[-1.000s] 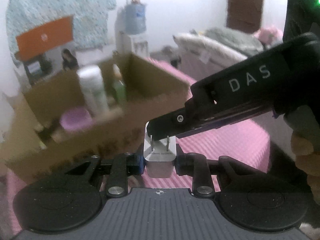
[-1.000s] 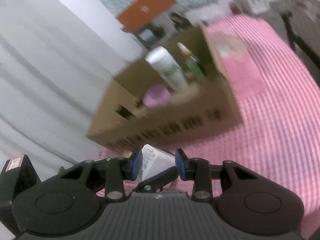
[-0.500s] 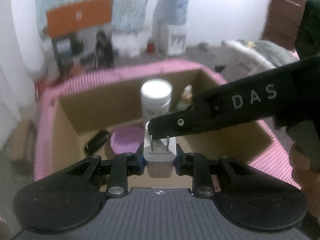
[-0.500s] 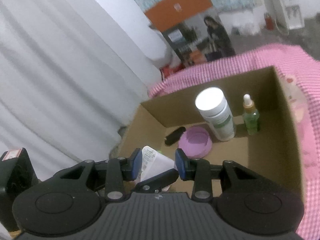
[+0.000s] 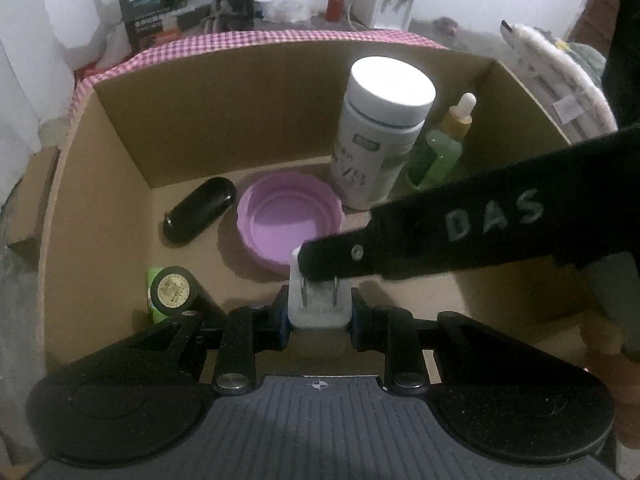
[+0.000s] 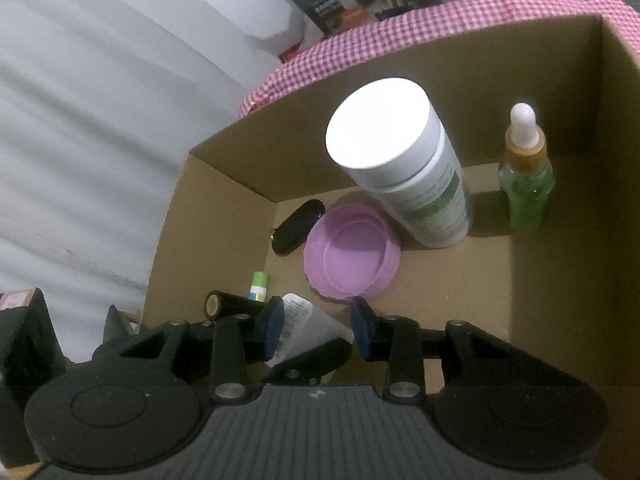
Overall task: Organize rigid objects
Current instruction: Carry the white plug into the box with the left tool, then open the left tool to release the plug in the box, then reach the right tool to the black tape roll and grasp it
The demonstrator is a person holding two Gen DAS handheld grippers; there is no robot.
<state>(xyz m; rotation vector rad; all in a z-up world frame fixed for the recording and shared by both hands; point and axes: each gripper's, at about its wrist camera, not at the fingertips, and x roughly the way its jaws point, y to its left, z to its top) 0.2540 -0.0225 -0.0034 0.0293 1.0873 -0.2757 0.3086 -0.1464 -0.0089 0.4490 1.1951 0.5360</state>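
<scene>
So the left gripper is clamped on a white plug adapter, prongs pointing up, hanging over the near end of the cardboard box. Down and left of it a black battery pokes up beside something green. Further ahead on the left lies a black capsule-shaped case, then a purple lid straight ahead, a tall white bottle ahead-right, and a green dropper bottle right of that. The right gripper sits with its pads apart either side of the same adapter, not visibly squeezing it; one of its fingers crosses above the prongs.
</scene>
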